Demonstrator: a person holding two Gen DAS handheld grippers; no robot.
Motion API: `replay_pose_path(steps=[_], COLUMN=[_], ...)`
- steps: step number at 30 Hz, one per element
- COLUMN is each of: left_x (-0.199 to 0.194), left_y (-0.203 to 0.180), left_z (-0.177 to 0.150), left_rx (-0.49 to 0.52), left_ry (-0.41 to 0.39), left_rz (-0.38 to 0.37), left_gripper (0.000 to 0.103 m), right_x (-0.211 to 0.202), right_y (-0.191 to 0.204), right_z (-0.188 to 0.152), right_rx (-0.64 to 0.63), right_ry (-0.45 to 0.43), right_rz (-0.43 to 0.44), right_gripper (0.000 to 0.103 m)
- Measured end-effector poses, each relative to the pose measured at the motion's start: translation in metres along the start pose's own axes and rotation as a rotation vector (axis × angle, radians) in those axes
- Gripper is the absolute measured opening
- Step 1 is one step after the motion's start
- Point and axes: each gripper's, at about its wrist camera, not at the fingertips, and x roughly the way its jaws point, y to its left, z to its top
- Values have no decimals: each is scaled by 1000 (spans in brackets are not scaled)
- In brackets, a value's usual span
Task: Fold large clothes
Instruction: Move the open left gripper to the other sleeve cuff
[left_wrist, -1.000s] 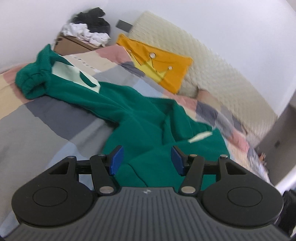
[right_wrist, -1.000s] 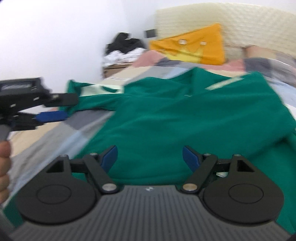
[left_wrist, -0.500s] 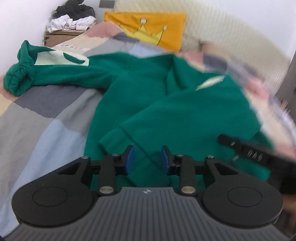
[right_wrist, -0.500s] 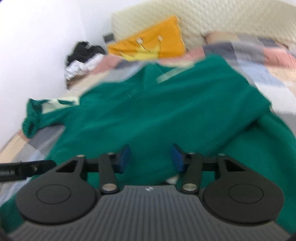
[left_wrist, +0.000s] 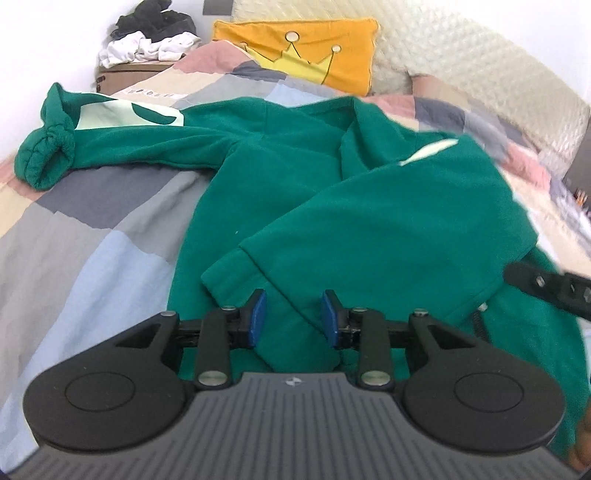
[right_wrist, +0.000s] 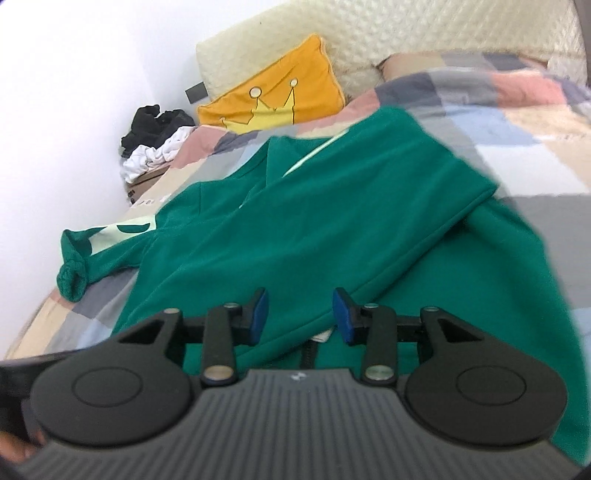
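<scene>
The green sweatshirt (left_wrist: 332, 206) lies spread on the patchwork bedspread (left_wrist: 92, 240), its neck toward the orange crown pillow (left_wrist: 306, 55). Its right side, loosely rumpled a second ago, is now doubled over the body, while the other sleeve stretches away from the pillow. The left gripper (left_wrist: 293, 317) has just narrowed its jaws onto the folded hem and pinches it. The right gripper (right_wrist: 300, 314) has likewise closed, clamped on the doubled edge farther from the pillow.
</scene>
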Motion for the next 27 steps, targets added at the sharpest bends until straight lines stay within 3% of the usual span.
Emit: replay_pose_path(steps=[7, 15, 21, 27], left_x=[-39, -71, -69, -50], left_y=[-1, 6, 28, 63], left_z=[-3, -1, 15, 44], left_rx=[-33, -52, -108, -179], left_ry=[-74, -114, -84, -21], left_rz=[-38, -12, 66, 143], left_gripper=[47, 59, 68, 68], right_x=[-50, -77, -73, -58], right_y=[-7, 13, 34, 30], right_z=[-6, -16, -22, -22], right_rx=[80, -16, -141, -93], right_ry=[-61, -99, -116, -77], right_rz=[-2, 2, 5, 63], right_gripper=[43, 43, 43, 43])
